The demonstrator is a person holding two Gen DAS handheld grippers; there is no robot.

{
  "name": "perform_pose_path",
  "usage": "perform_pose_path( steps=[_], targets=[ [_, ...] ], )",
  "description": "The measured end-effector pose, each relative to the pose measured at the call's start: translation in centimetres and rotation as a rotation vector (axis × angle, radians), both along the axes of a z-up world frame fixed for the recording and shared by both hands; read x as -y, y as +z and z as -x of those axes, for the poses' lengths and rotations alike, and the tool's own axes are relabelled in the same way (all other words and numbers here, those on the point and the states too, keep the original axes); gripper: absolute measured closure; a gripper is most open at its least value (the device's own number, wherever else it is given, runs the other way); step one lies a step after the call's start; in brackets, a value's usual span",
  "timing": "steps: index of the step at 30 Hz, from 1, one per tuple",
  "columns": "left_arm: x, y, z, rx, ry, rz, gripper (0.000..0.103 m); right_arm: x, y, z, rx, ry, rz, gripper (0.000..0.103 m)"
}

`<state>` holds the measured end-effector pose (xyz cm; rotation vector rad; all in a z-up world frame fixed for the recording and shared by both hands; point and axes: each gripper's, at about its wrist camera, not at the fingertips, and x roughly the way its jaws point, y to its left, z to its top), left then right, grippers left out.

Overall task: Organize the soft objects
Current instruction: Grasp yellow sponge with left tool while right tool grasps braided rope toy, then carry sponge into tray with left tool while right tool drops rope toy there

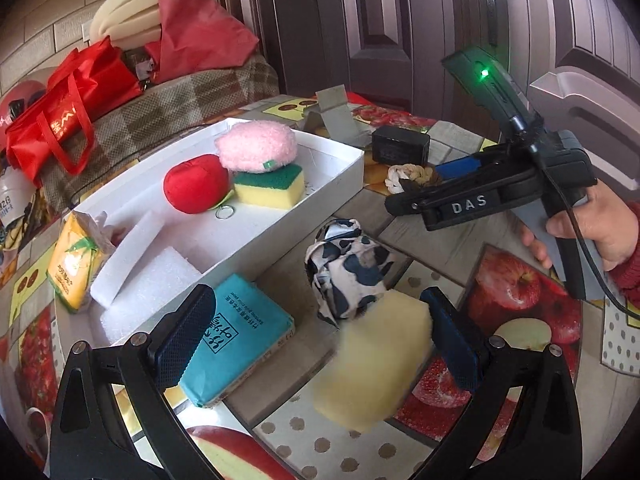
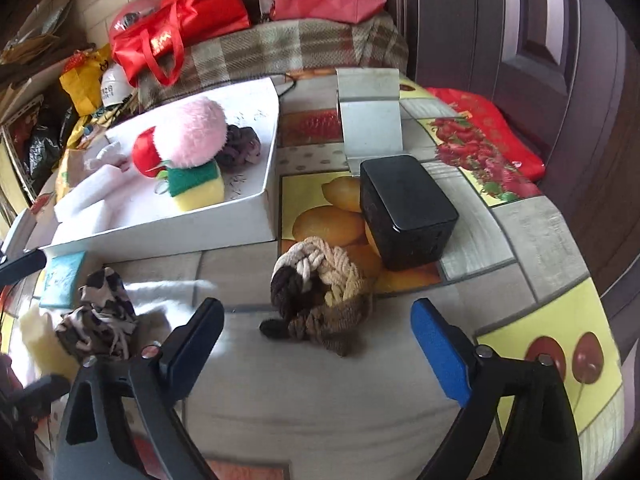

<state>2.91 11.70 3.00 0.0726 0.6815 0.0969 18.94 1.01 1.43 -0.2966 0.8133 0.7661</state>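
On tabletop, rope knot lies just ahead of right gripper, jaws wide, empty; hand tilts it downward.

1. A glossy printed tablecloth, smooth as plastic sheeting, is catching window glare.
2. A fluffy pink plush is sitting on a porous yellow sponge with a coarse green scouring face, inside a matt white cardboard box.
3. A red fabric toy is lying beside them, smooth and soft-looking.
4. A twisted rope knot, cream and brown fibre, is showing a rough weave.
5. A black box is showing smooth, faintly shiny plastic.
6. A pale foam block is looking matt and spongy.
7. A teal tissue pack is shining in thin film wrap.
8. Textured rubbery pads are lining matt black plastic fingers.
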Motion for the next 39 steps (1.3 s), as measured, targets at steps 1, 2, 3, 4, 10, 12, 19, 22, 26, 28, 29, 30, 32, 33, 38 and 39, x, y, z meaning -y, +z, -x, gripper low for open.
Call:
perform_pose_path(
  steps=[1, 2, 3, 4, 10, 12, 19, 22, 26, 28, 29, 30, 32, 33, 38, 39],
  targets=[
    [0.2, 0.0, 0.0, 0.001, -0.006, -0.005, 0.0, -0.4, -0.2, -0.2, -0.005, 0.0, 0.009, 0.014],
    [0.4, 0.1, 0.3, 0.014, -0.01, -0.018, 0.0, -0.9, -0.1, -0.3, 0.007, 0.001, 0.019, 0.017],
    [0.7, 0.3, 0.6, 0.035, -0.011, -0.036, 0.0, -1.4, -0.1, -0.1, 0.021, 0.005, 0.036, 0.027],
    [0.9, 0.5, 1.1, 0.06, -0.005, -0.055, 0.0, -1.7, -0.2, 0.1, 0.038, 0.013, 0.047, 0.028],
    [1.1, 0.6, 2.3, 0.051, 0.006, 0.025, 0.0, -2.1, 0.0, 1.1, 0.096, 0.062, 0.065, 0.062],
    [1.4, 0.4, 1.8, 0.023, 0.001, 0.01, 0.0, -2.0, 0.0, 0.9, 0.087, 0.061, 0.057, 0.063],
    [2.4, -1.3, 0.3, -0.095, -0.023, -0.031, 0.039, -1.9, 0.0, 0.4, 0.057, 0.041, 0.031, 0.063],
    [2.9, -1.2, 0.6, -0.084, -0.048, -0.049, 0.076, -1.8, 0.2, 0.4, 0.064, 0.04, 0.026, 0.066],
    [3.1, 0.0, 2.9, 0.022, -0.03, -0.025, 0.076, -1.4, 0.7, 0.9, 0.095, 0.042, -0.009, 0.067],
    [2.6, 1.0, 4.4, 0.11, 0.016, -0.019, 0.076, -0.8, 1.3, 1.4, 0.127, 0.045, -0.049, 0.067],
    [2.1, 1.4, 5.2, 0.16, 0.061, -0.015, 0.076, -0.4, 1.6, 1.7, 0.151, 0.04, -0.073, 0.067],
    [1.5, 1.8, 6.0, 0.202, 0.105, -0.002, 0.076, 0.2, 2.1, 2.1, 0.18, 0.03, -0.102, 0.067],
    [0.0, 2.4, 7.6, 0.282, 0.208, 0.033, 0.076, 1.2, 2.7, 2.9, 0.226, 0.011, -0.158, 0.067],
    [-0.7, 2.6, 8.1, 0.307, 0.25, 0.045, 0.076, 1.9, 2.9, 3.5, 0.24, 0.004, -0.184, 0.067],
    [-2.2, 2.7, 8.7, 0.333, 0.379, -0.003, 0.076, 3.7, 3.1, 7.3, 0.249, 0.08, -0.232, 0.067],
    [-2.5, 2.6, 8.6, 0.323, 0.398, 0.002, 0.076, 3.8, 3.2, 8.1, 0.26, 0.096, -0.231, 0.067]
  ],
)
